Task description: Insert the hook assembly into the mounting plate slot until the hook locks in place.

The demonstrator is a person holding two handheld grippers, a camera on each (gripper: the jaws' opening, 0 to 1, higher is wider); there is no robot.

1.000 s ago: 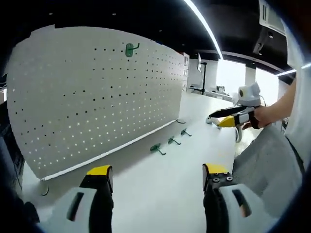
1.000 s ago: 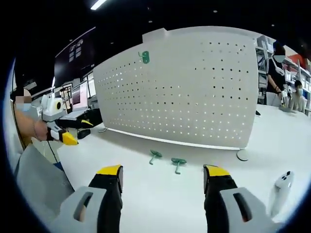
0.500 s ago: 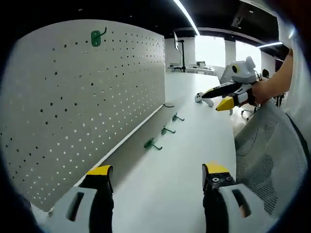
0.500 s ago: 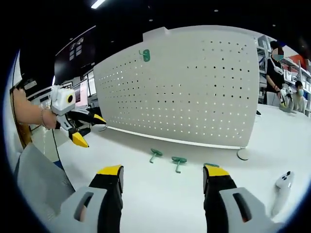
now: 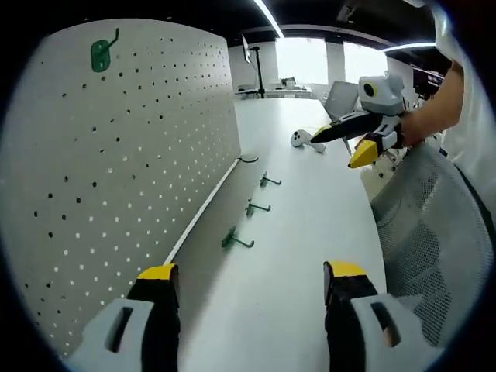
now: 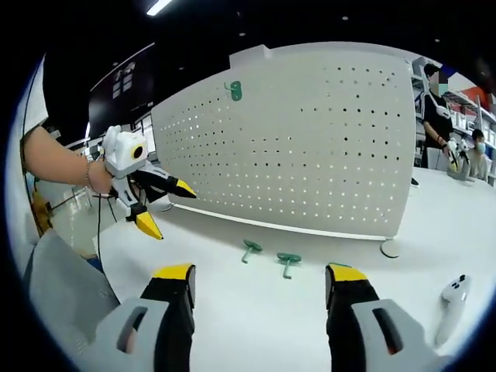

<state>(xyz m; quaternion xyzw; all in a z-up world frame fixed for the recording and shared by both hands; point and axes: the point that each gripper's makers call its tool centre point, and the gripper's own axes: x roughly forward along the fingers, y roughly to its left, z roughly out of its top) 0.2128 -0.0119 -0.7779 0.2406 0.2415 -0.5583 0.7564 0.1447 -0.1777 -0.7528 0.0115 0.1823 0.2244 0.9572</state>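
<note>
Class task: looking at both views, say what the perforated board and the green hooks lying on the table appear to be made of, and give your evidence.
Perforated board: probably painted sheet metal, matte white, thin, with evenly punched holes. Green hooks: likely plastic or coated metal, uniformly green; too small to settle.

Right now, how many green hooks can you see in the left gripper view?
4: one hung high on the pegboard, three lying on the table along its base, near, middle and far.
</note>
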